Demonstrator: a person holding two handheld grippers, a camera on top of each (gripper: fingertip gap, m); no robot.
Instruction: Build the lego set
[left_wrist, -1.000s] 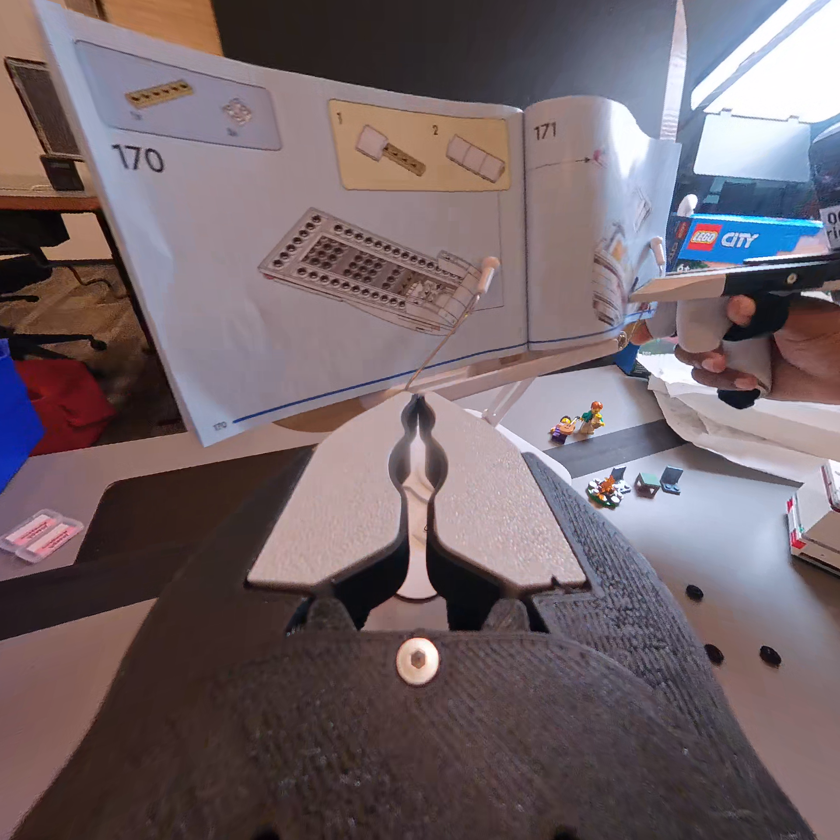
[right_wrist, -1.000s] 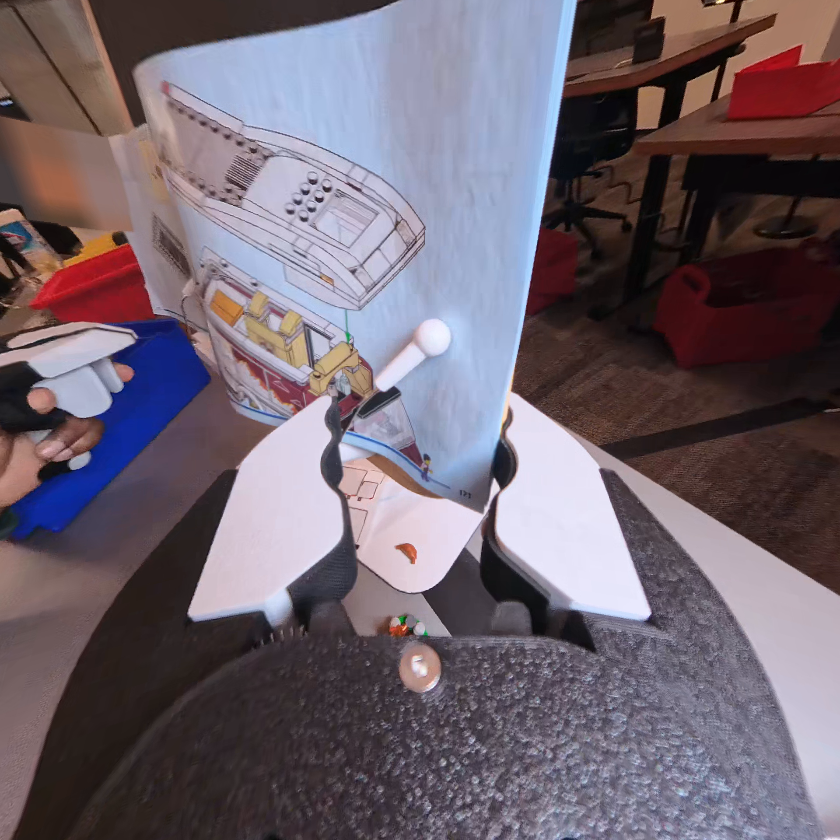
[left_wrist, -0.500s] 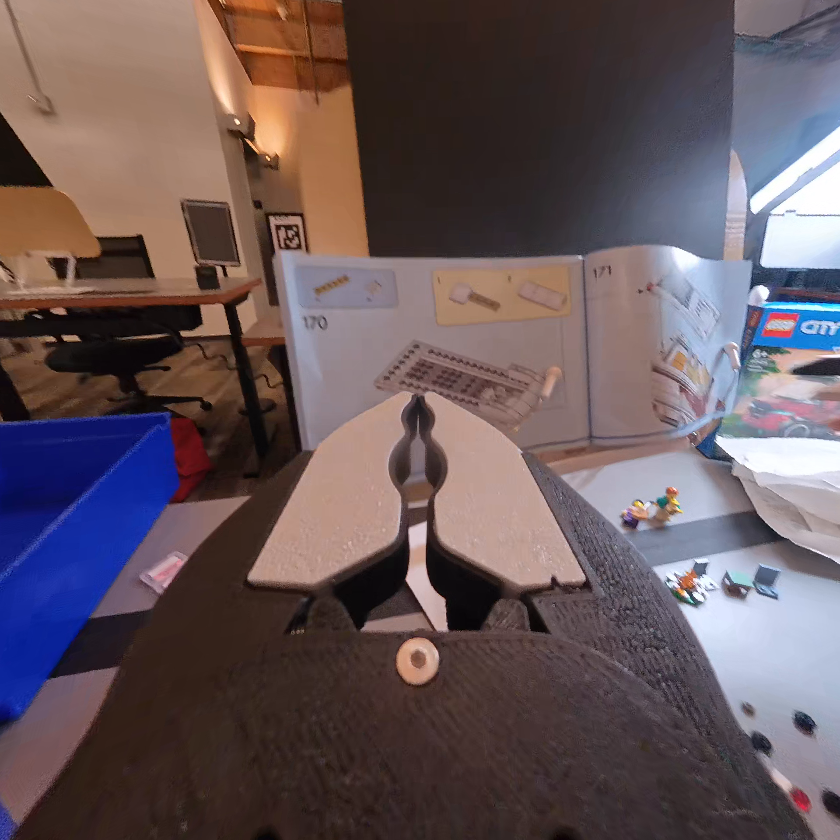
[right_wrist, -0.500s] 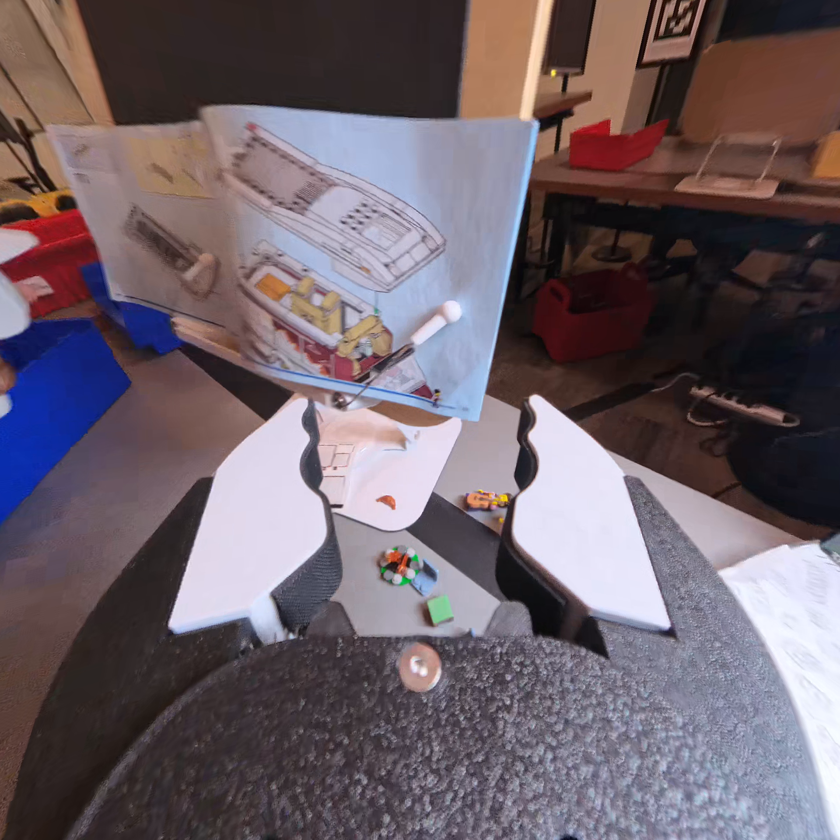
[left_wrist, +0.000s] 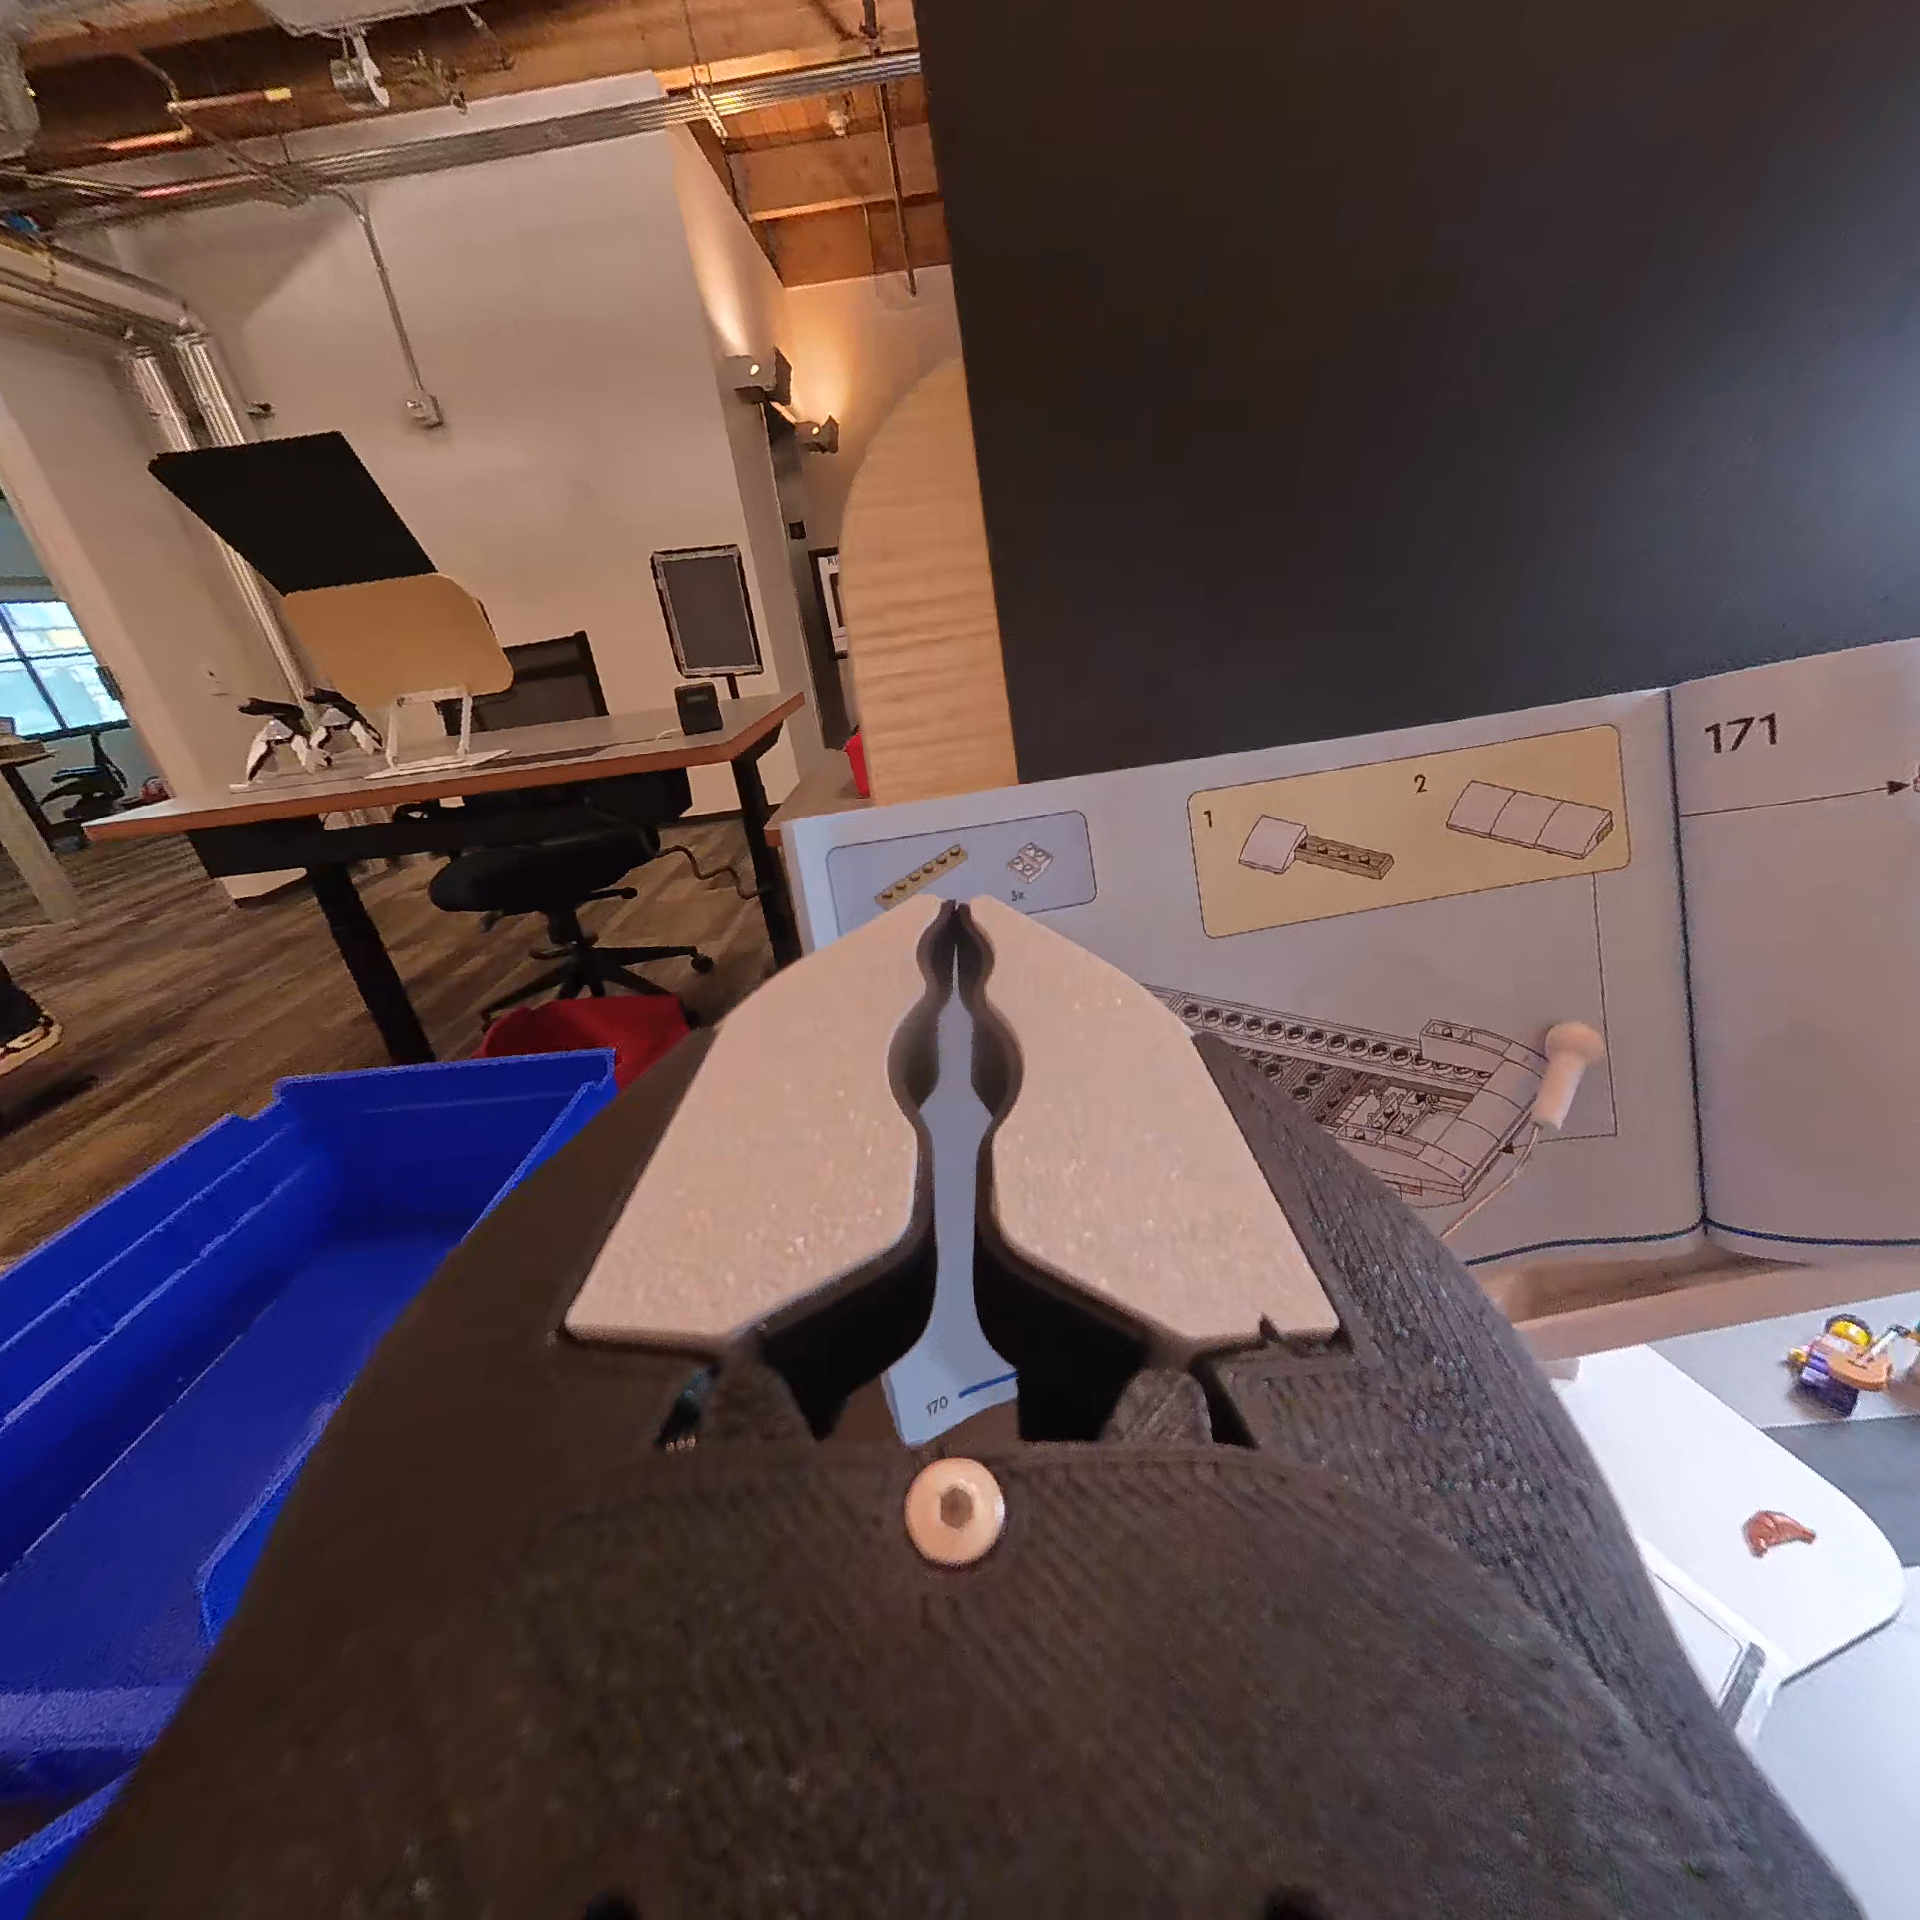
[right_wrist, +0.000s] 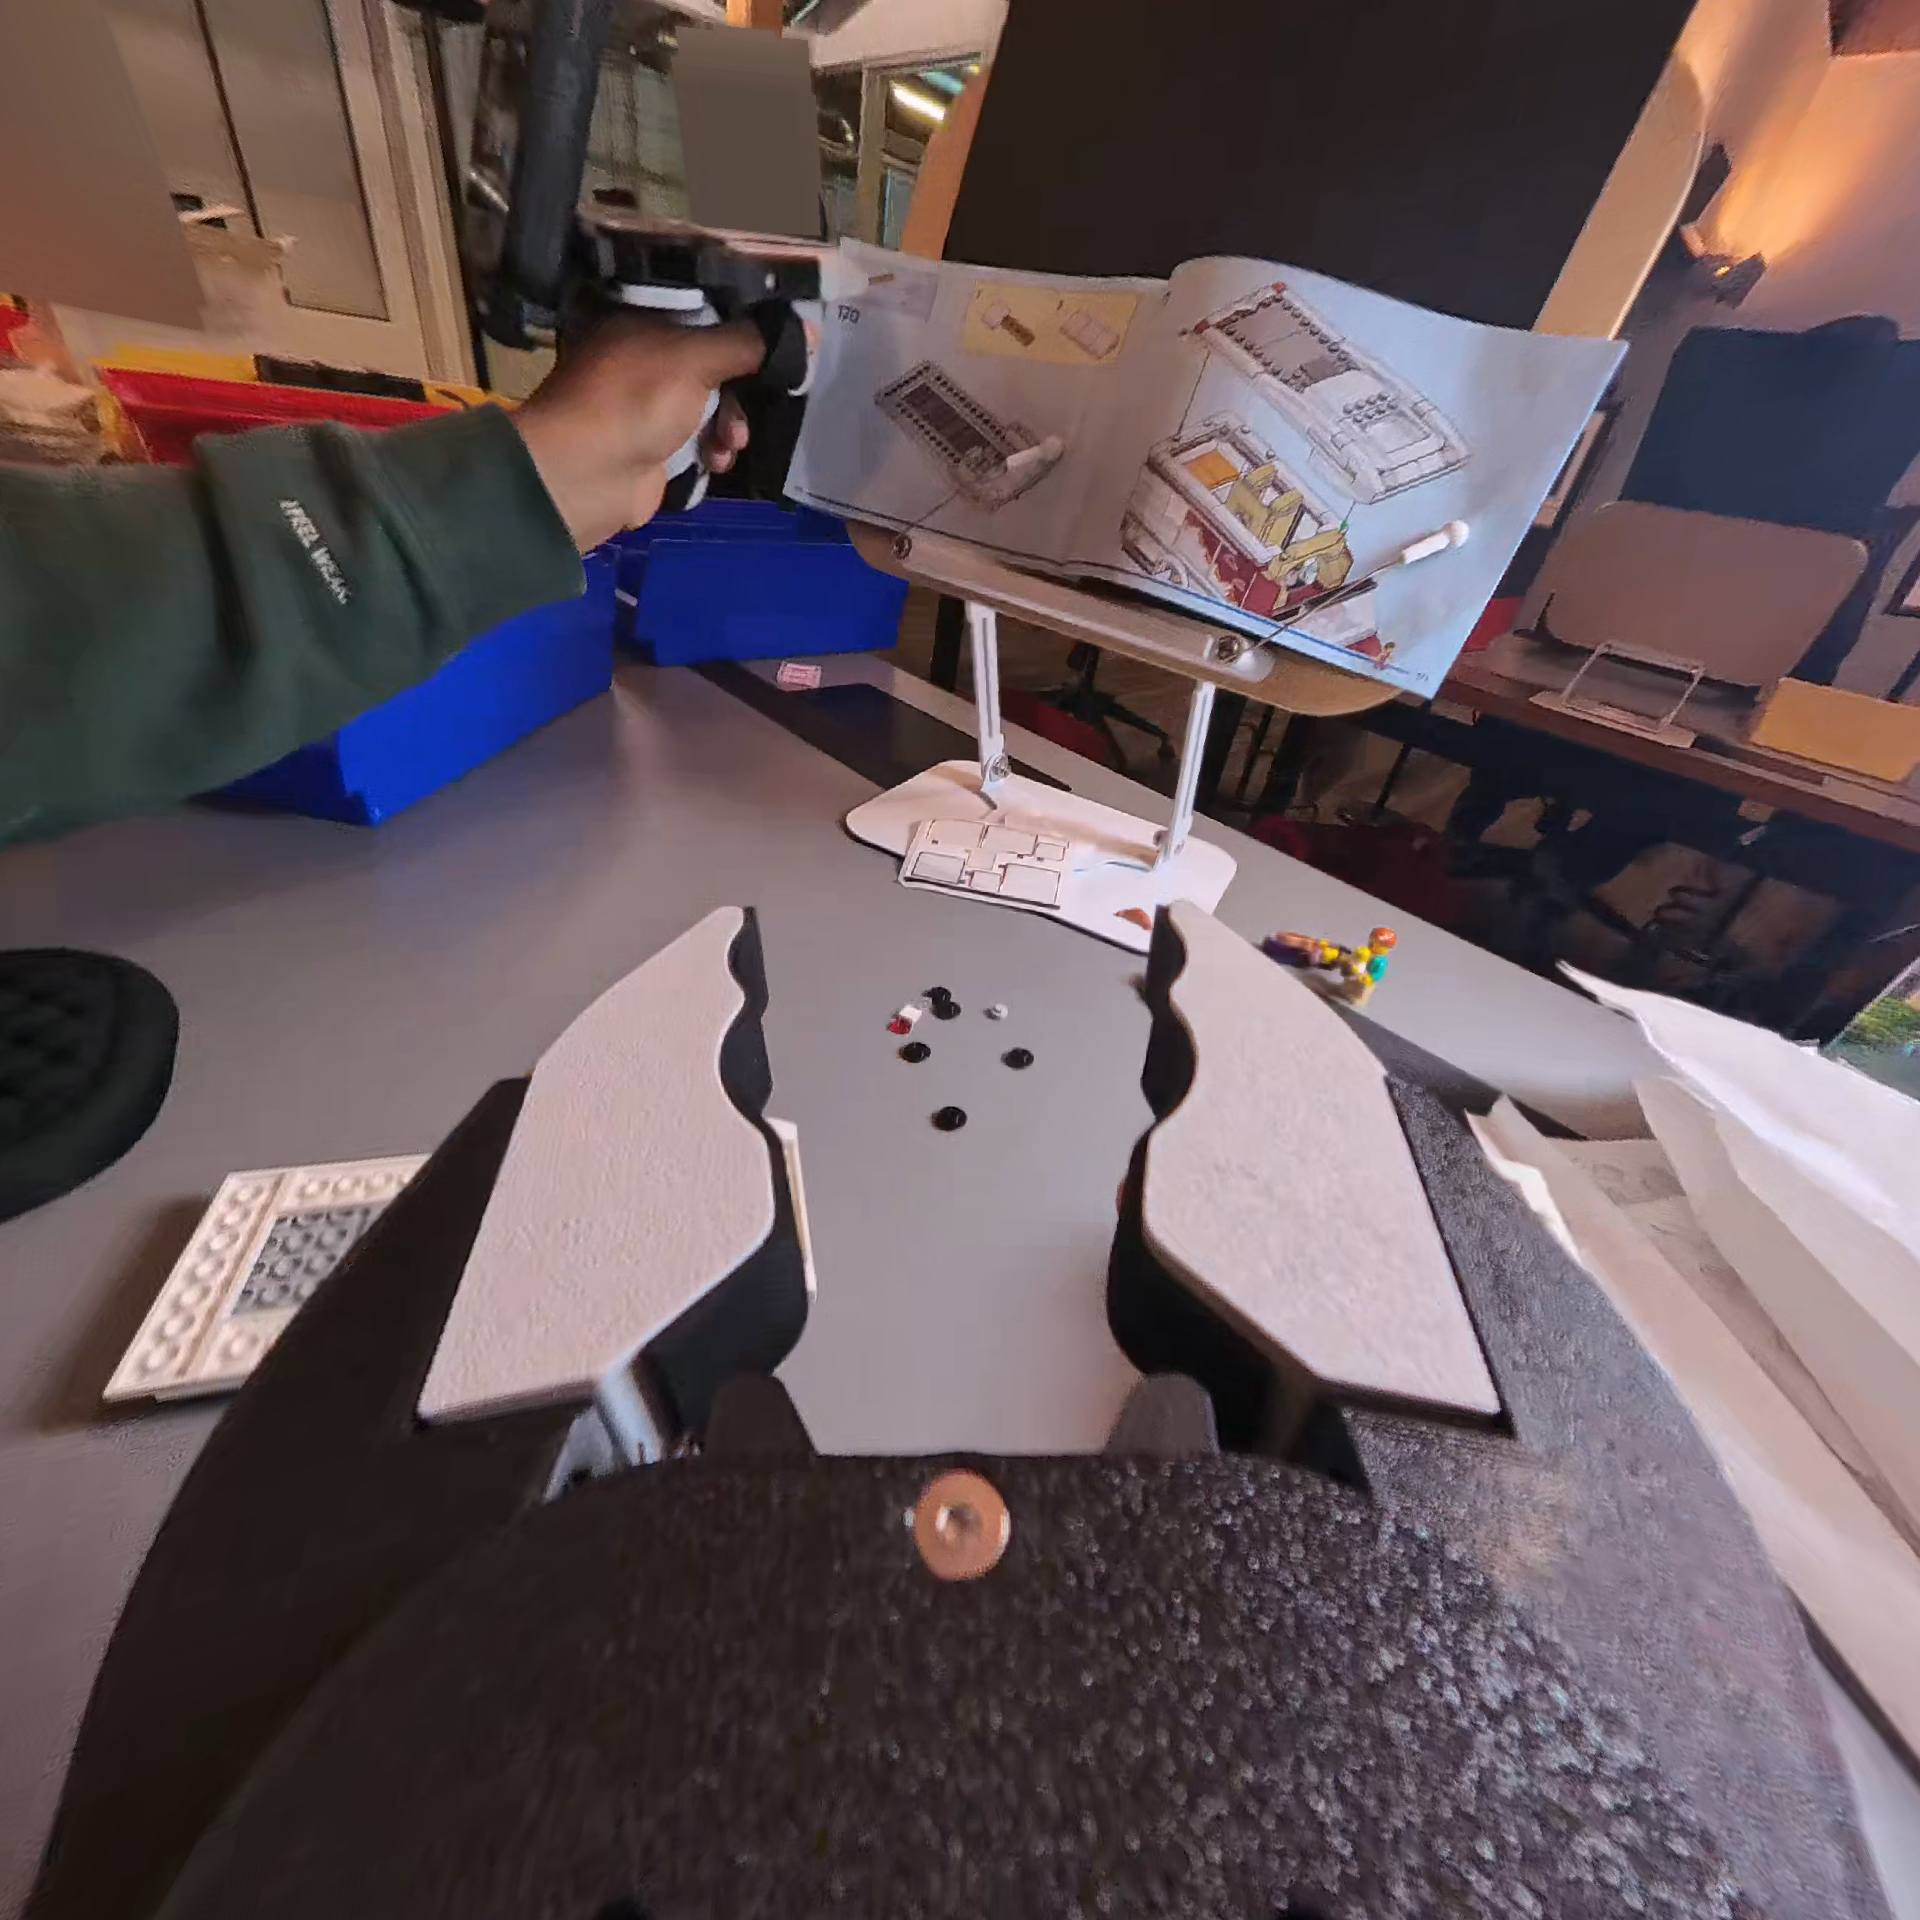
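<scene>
Instruction booklet (right_wrist: 1195, 416) stands open on a white stand (right_wrist: 1049, 842), two wire page-holders with white knobs across its pages. The stand's base rests on the grey surface (right_wrist: 520, 914), with a sticker sheet (right_wrist: 987, 868) and a small brown piece (right_wrist: 1132, 916) lying on the base.

Left gripper (left_wrist: 956, 909): fingers fully closed, tips meeting, nothing seen between them. It is raised at the booklet's upper left corner; from the right wrist view its tip sits at or just beside the page edge, and contact cannot be judged. A hand in a green sleeve (right_wrist: 623, 436) holds it. Blue bins (left_wrist: 260, 1247) lie to its left.

Right gripper (right_wrist: 951, 935): fingers wide apart, holding nothing. It is low over the surface, well short of the stand. Seen between its fingers, on the surface, is a scatter of small black round pieces (right_wrist: 945, 1060) with a red-and-white bit and a tiny grey one.

Around: white studded plate (right_wrist: 260, 1268) to the left of the right gripper, a minifigure group (right_wrist: 1340, 956) to its right, white crumpled paper (right_wrist: 1766, 1143) at far right, a black pad (right_wrist: 62, 1070) at far left.
</scene>
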